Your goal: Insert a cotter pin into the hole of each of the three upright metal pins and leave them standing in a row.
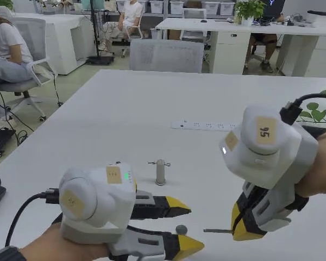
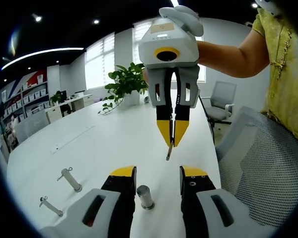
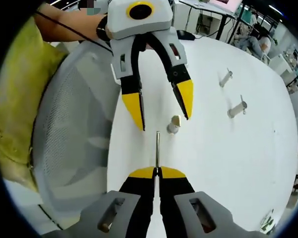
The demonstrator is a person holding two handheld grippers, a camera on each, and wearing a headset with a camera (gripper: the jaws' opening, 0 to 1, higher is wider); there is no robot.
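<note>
A bare upright metal pin (image 2: pixel 145 197) stands between the open jaws of my left gripper (image 2: pixel 159 174), apart from both. It is also the bare pin (image 1: pixel 181 229) and the bare pin (image 3: pixel 174 124). My right gripper (image 3: pixel 157 172) is shut on a thin cotter pin (image 3: pixel 158 148), whose tip points at the bare pin and stops a little short of it. In the head view the left gripper (image 1: pixel 185 225) lies low at the front and the right gripper (image 1: pixel 242 231) holds the cotter pin (image 1: pixel 217 230) level. A fitted pin (image 1: pixel 160 171) stands behind. Two fitted pins (image 2: pixel 71 178) (image 2: pixel 49 206) stand to the side.
A white power strip (image 1: pixel 204 125) lies across the middle of the white table (image 1: pixel 98 125). A grey mesh chair (image 2: pixel 268 168) stands at the near table edge and another chair (image 1: pixel 165 55) at the far edge. A potted plant (image 2: pixel 126 82) sits on the table's end. People sit at desks beyond.
</note>
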